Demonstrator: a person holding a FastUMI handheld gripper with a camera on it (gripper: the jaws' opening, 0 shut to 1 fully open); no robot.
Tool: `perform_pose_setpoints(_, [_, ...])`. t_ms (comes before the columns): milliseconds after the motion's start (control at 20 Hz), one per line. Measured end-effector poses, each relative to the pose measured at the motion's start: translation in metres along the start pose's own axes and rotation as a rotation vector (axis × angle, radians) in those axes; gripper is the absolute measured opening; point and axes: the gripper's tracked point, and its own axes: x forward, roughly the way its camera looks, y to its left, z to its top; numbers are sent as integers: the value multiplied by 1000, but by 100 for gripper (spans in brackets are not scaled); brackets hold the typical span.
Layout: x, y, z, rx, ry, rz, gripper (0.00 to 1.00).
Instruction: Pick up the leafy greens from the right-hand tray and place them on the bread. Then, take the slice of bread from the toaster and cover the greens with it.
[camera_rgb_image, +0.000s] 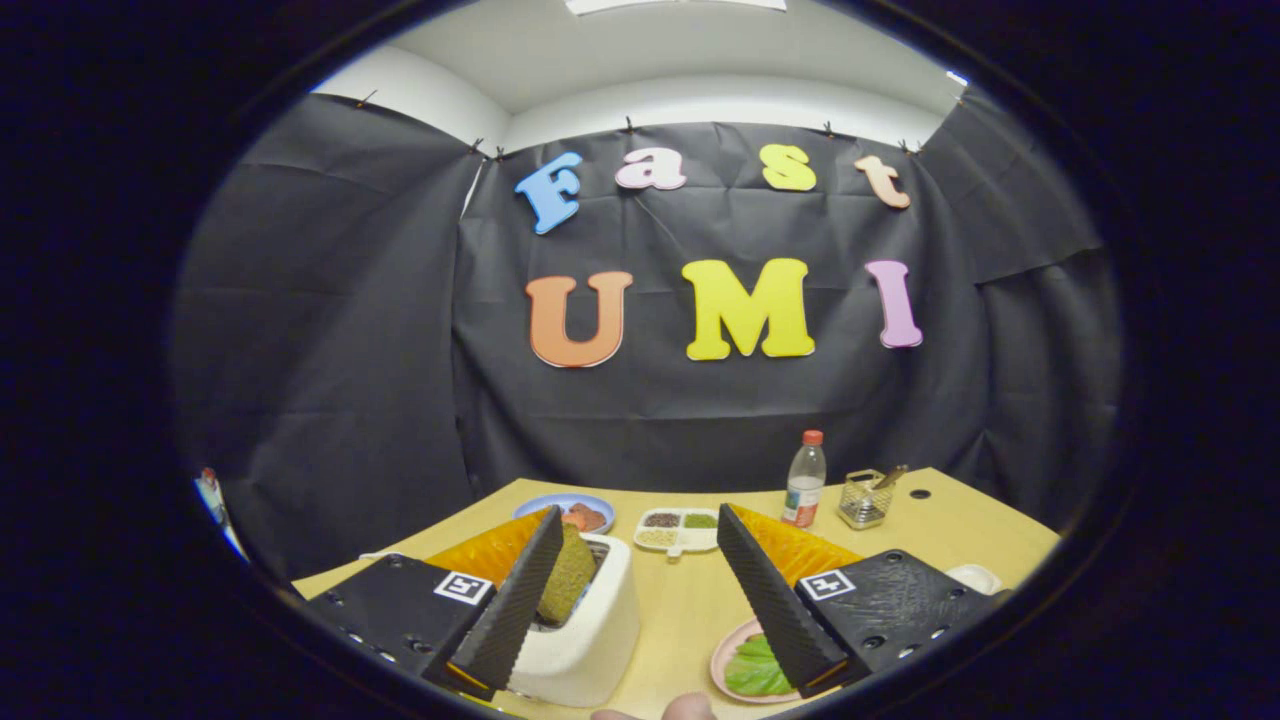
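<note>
We're holding gripper (640, 590) high, fingers spread wide, pinching nothing. Green leafy lettuce (752, 668) lying on pink round plate (722, 660) beside right finger — greens step not yet done, we're judging. Brown toasted bread slice (567, 575) standing in white toaster (590, 640) by left finger, waiting. Everything left.

Lighting: even, bright, from a ceiling panel (675, 4) overhead. Shadows: soft, faint on table (930, 525). Focus: sharp centrally. Distortion: strong fisheye bowing at edges; rim darkens. Glare: none.
</note>
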Motion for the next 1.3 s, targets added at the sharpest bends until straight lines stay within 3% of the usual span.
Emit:
perform_pose_setpoints(350, [40,46,-33,-21,109,5,95])
perform_pose_setpoints(700, [64,47,-63,-26,214,-53,93])
perform_pose_setpoints(1200, [69,43,-71,19,267,-70,16])
perform_pose_setpoints(1250, [69,42,-70,28,263,-69,16])
perform_pose_setpoints(1300, [68,40,-67,23,264,-69,8])
